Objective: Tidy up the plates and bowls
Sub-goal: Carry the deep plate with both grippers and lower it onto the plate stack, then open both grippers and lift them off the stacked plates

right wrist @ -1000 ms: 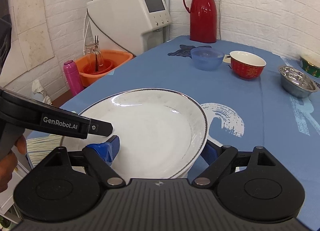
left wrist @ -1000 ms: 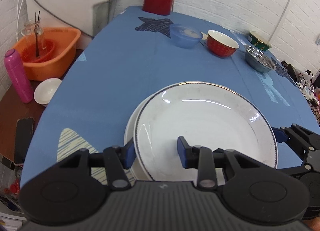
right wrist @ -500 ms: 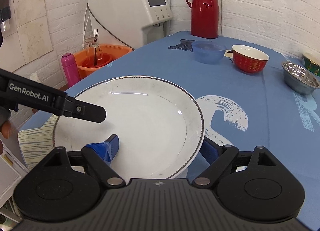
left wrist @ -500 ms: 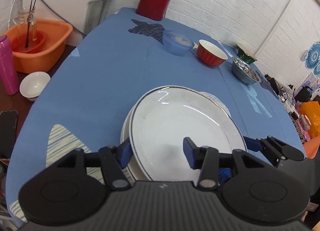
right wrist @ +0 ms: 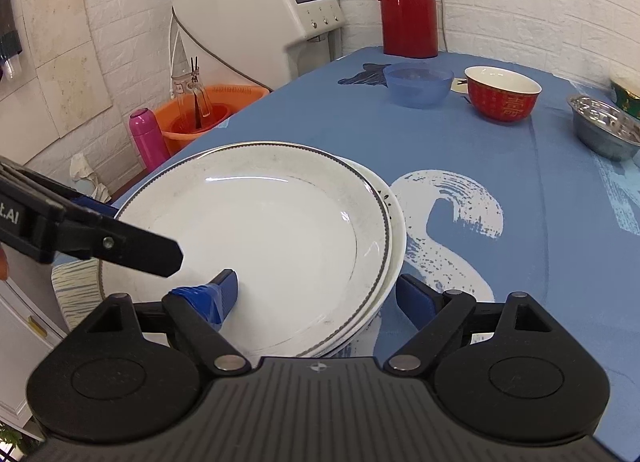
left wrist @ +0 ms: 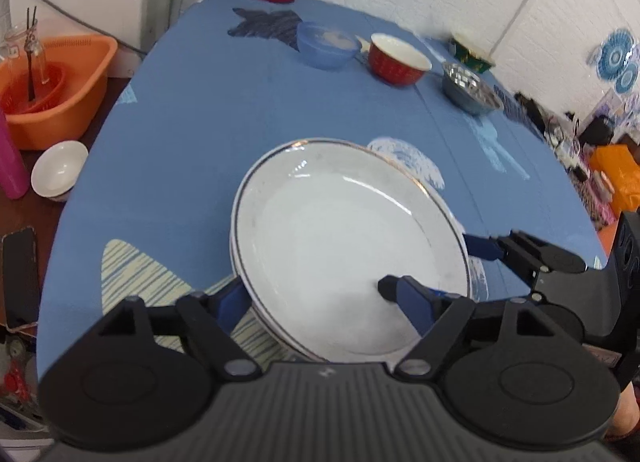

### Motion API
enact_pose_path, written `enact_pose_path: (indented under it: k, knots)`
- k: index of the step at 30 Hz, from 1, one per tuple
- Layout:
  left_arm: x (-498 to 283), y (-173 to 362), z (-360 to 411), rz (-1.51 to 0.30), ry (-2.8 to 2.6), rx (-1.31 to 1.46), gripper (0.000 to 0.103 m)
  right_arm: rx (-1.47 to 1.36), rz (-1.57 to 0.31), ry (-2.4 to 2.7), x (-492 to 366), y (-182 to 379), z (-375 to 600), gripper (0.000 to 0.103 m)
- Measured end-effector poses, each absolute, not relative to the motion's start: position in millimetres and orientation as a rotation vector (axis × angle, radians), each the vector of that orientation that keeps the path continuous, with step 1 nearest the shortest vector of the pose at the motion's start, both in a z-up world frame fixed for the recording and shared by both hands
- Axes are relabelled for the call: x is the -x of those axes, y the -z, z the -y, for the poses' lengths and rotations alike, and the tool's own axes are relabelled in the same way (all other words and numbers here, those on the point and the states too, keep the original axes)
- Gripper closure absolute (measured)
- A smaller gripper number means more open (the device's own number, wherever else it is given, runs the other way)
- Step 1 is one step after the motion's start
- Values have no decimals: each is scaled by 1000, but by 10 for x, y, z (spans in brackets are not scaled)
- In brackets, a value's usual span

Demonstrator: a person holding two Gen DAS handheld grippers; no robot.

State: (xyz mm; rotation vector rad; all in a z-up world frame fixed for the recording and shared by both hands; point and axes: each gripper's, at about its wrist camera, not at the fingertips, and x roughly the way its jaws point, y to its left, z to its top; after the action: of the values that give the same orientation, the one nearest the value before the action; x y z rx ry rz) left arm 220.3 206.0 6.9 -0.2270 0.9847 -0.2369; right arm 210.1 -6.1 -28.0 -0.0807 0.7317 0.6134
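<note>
A stack of white plates (left wrist: 344, 238) (right wrist: 260, 230) with thin dark rims lies on the blue table (left wrist: 200, 122) near its front edge. My left gripper (left wrist: 320, 296) is open astride the near rim, one pad outside the stack and one resting inside the top plate. My right gripper (right wrist: 320, 298) is open astride the rim at another side, its left pad in the plate and its right pad beside the stack. At the far side stand a blue bowl (right wrist: 418, 84), a red bowl (right wrist: 502, 94), a steel bowl (right wrist: 604, 126) and a green bowl (left wrist: 472, 52).
A red thermos (right wrist: 408, 2) stands at the table's far end. Left of the table are a white dispenser (right wrist: 260, 18), an orange basin (left wrist: 52, 90), a pink bottle (right wrist: 148, 140), a small white bowl (left wrist: 60, 170) and a phone (left wrist: 20, 274).
The top plate, offset and raised before, now sits squarely on the stack. My left gripper's jaws have spread wider around the rim. The right gripper's opening is unchanged.
</note>
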Motion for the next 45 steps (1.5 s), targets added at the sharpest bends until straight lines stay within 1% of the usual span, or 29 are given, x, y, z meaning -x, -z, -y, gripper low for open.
enact_pose_path:
  k: [2, 4, 9, 15, 17, 18, 23, 26, 27, 29, 33, 36, 40, 45]
  knots:
    - [-2308, -5, -2111, -1072, 263, 240, 21, 74, -730, -614, -2104, 280, 68, 30]
    - [-2368, 13, -2149, -1105, 279, 255, 21, 82, -747, -616, -2115, 291, 60, 30]
    - [-2434, -33, -2122, -1119, 283, 226, 19, 83, -758, -626, -2080, 300, 56, 30]
    - [-2358, -182, -2221, -1051, 227, 221, 17, 27, -699, -612, -2037, 111, 241, 30]
    - [-2330, -233, -2290, -1017, 199, 252, 14, -14, -689, -601, -2050, 52, 376, 29]
    - [-2320, -256, -2312, -998, 185, 264, 9, -42, -695, -598, -2064, 35, 455, 29]
    - [-2293, -365, -2289, -912, 133, 317, 8, -217, -807, -492, -2169, 117, 912, 29]
    - [-2319, -420, -2120, -875, 111, 344, 8, -324, -892, -390, -2219, 225, 1150, 29]
    - [-2323, -435, -2055, -862, 105, 350, 7, -355, -892, -378, -2211, 252, 1228, 29]
    - [-2355, -446, -1885, -835, 96, 352, 7, -373, -863, -353, -2164, 272, 1351, 29]
    - [-2491, -406, -1461, -823, 84, 353, 6, -304, -799, -293, -2082, 256, 1502, 29]
    - [-2659, -363, -1096, -848, 111, 342, 5, -286, -767, -288, -2097, 240, 1656, 29]
    - [-2961, -320, -609, -905, 164, 334, 5, -288, -774, -297, -2228, 225, 1926, 29]
    - [-3615, -491, -147, -946, 217, 350, 5, -245, -764, -259, -2688, 20, 2289, 29]
